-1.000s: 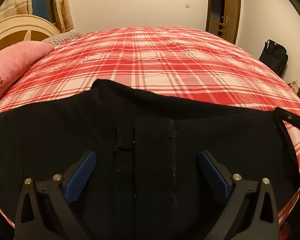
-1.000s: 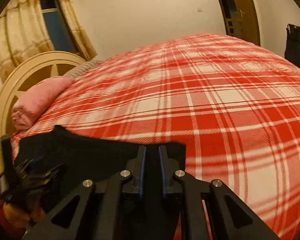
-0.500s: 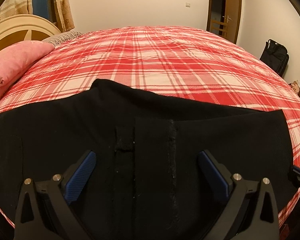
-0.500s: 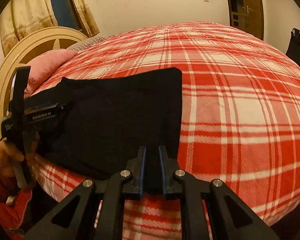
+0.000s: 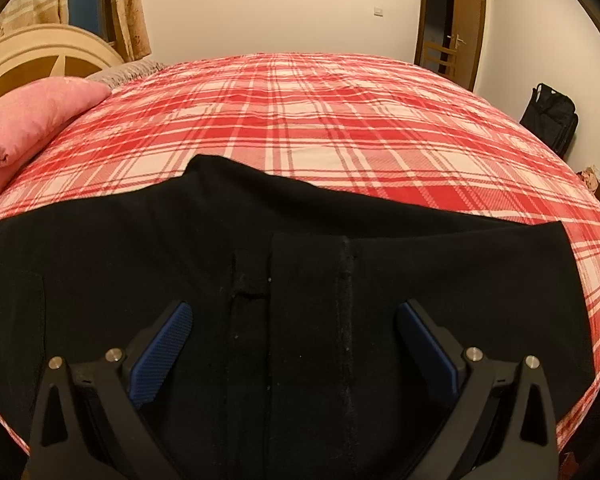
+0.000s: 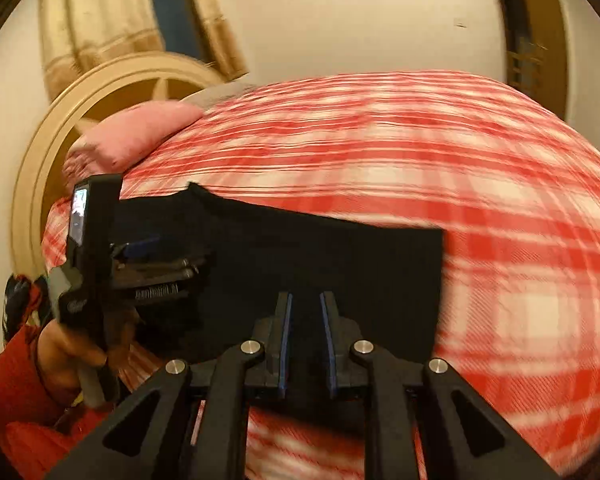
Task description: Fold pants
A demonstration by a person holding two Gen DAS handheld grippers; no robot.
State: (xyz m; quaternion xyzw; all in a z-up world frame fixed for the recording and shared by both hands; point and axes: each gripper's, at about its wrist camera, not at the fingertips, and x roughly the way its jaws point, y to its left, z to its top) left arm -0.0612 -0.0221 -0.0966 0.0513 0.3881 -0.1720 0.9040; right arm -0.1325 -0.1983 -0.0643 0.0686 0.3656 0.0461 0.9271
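Black pants lie folded flat across the near edge of the bed, a seam and a belt loop showing. My left gripper hovers just above them, wide open, with nothing between its blue pads. In the right wrist view, which is blurred by motion, the pants end in a straight right edge. My right gripper is over their near edge. Its jaws are opening, a narrow gap shows, and no cloth is pinched in it. The left gripper sits at the pants' left end, held by a hand.
A red and white plaid bedspread covers the bed. A pink pillow and a cream headboard are at the left. A black bag stands by the far right wall near a door. A red sleeve is at lower left.
My right gripper drew back from the pants' right corner, then swung left over their near edge with its jaws slightly parted. The pants' right end now lies flat. The left gripper has not moved.
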